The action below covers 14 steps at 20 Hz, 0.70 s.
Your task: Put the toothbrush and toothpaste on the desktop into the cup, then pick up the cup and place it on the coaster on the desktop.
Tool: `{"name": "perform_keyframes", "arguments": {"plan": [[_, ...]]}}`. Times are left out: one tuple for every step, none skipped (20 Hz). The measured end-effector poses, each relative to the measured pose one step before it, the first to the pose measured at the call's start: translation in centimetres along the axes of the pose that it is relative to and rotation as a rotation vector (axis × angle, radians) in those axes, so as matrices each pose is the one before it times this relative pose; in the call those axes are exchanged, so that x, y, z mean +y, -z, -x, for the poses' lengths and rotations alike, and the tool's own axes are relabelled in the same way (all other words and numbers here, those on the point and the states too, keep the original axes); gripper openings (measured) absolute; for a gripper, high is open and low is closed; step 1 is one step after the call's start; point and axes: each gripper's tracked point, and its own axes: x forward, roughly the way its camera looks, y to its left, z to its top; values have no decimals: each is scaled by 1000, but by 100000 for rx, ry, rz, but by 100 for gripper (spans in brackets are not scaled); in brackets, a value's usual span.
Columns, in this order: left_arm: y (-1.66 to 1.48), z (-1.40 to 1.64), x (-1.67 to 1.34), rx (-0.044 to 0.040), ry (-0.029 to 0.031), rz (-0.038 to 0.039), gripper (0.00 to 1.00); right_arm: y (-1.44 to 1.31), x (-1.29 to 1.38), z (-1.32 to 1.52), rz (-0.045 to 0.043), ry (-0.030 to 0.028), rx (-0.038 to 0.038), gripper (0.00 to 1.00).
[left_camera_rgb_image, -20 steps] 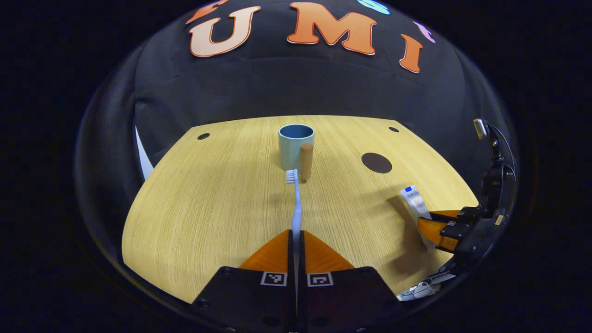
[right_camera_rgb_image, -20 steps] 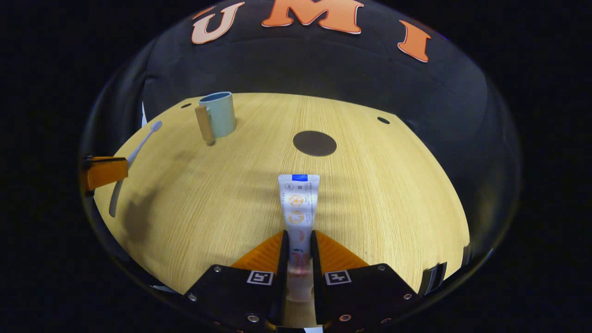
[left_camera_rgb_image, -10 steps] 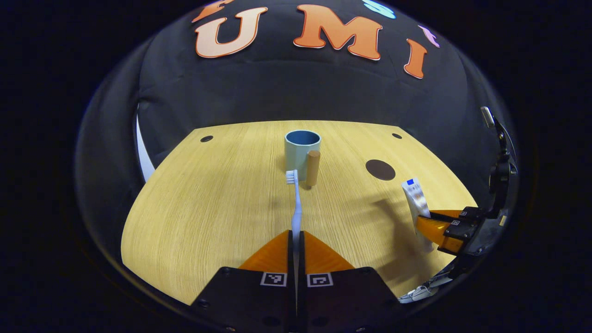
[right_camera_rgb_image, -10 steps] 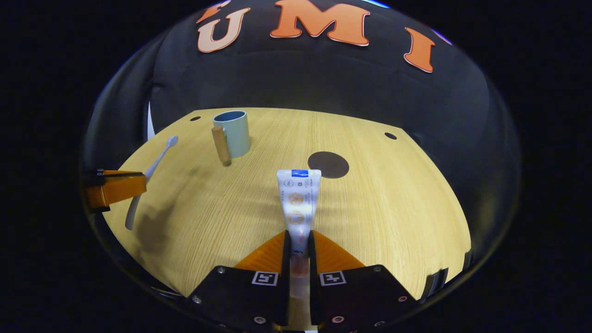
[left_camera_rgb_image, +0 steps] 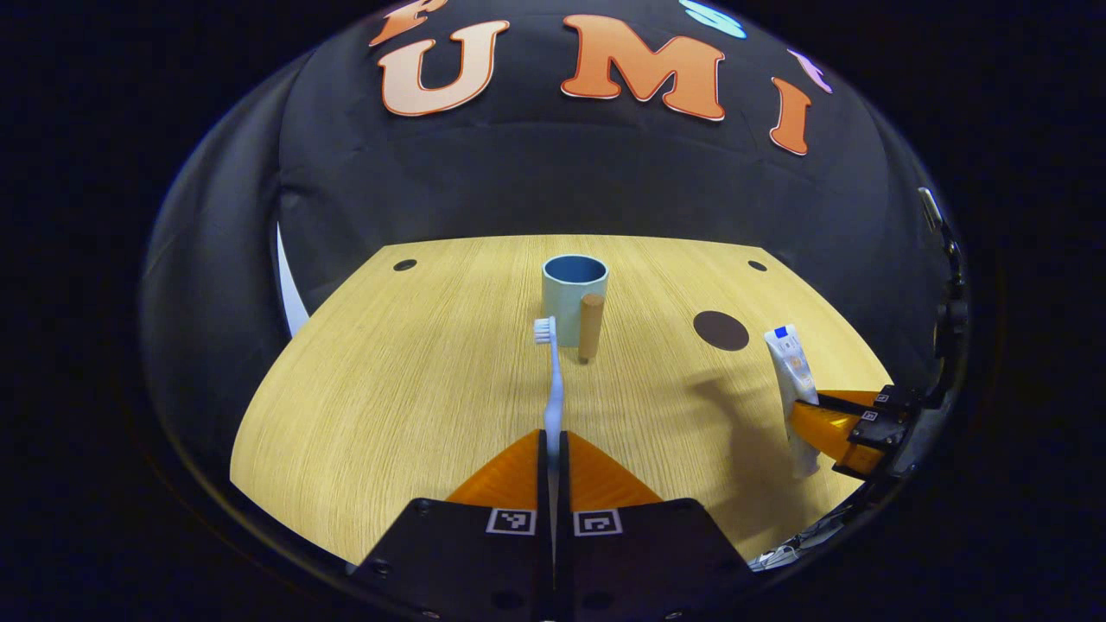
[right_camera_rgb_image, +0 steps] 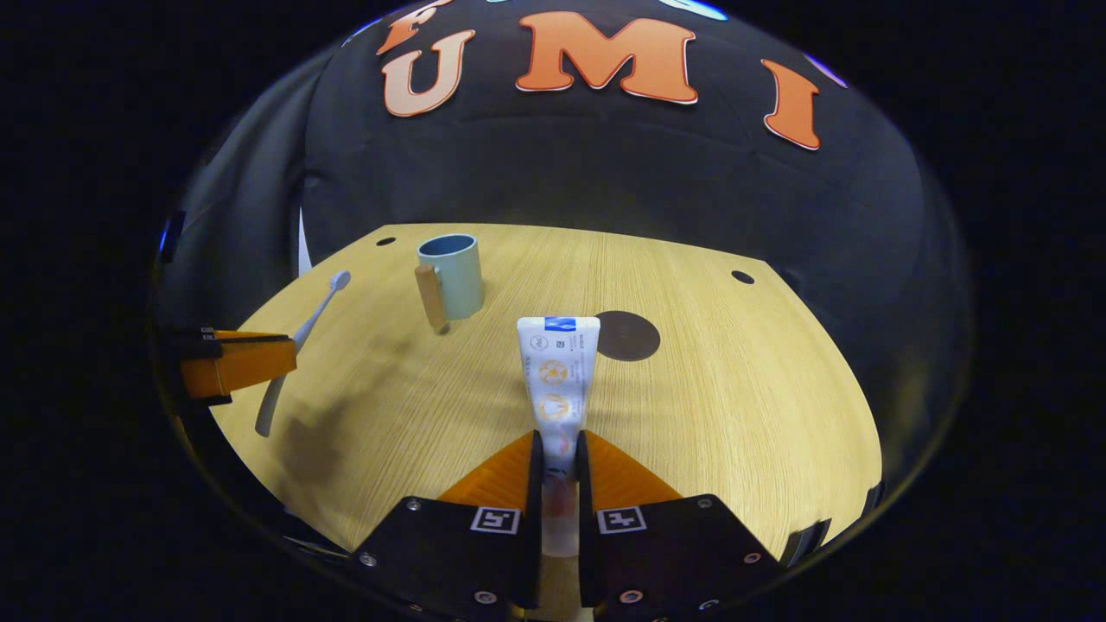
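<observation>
Left gripper [left_camera_rgb_image: 553, 436]: fingers pinch the toothbrush [left_camera_rgb_image: 553, 380] by its handle, bristle head forward, raised off the wooden surface [left_camera_rgb_image: 415, 389]. Right gripper [right_camera_rgb_image: 557, 441]: fingers pinch the toothpaste [right_camera_rgb_image: 556, 371] tube, also lifted. Cup [left_camera_rgb_image: 574, 296] stands upright toward the back of the surface, wooden handle facing forward. Dark round coaster [right_camera_rgb_image: 627, 335] lies to its right, well apart.
</observation>
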Motion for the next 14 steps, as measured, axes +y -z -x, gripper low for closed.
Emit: {"name": "perform_keyframes", "arguments": {"plan": [[-356, -41, 60, -1185, -1536, 193, 1, -204, -198, 116, -851, -778, -411, 18], [-284, 75, -414, -737, 245, 745, 1, -286, -61, 35, -1012, -1172, -501, 18], [-211, -28, -374, -790, -266, 23, 1, -277, -38, 272, -165, -1055, -1147, 18], [-298, 40, -246, -1066, -431, -785, 1, -707, -105, 234, 356, -988, -1880, 18], [-449, -18, -195, -1789, -288, -420, 1, -521, 26, -15, 636, -1036, -1645, 18], [-634, -117, -192, -1568, -199, 33, 1, -316, 119, 102, 789, -1439, -1044, 18], [-537, -348, -164, -1821, -398, -139, 0, -152, 129, 203, 587, -1415, -573, 18], [-805, -368, -131, -2031, -375, -412, 1, -372, 122, 62, -205, -1030, -1127, 18], [-707, -408, -33, -1991, 17, -630, 1, -342, 115, -389, -85, -773, -837, 18], [-801, -473, -110, -1767, 145, -534, 1, -223, 24, -331, 358, -260, -155, 18], [-467, -577, -58, -1081, 621, -390, 1, 32, -85, -219, 37, 354, -418, 18], [-782, -476, -225, -1279, 1418, 112, 1, -140, -201, -143, -374, 898, -192, 18], [-934, -592, -331, -2240, 2024, -344, 1, -411, -78, -152, -529, 1017, -749, 18], [-973, -718, -250, -1887, 2021, -1312, 1, -323, -220, -98, -55, 1920, -322, 18]]}}
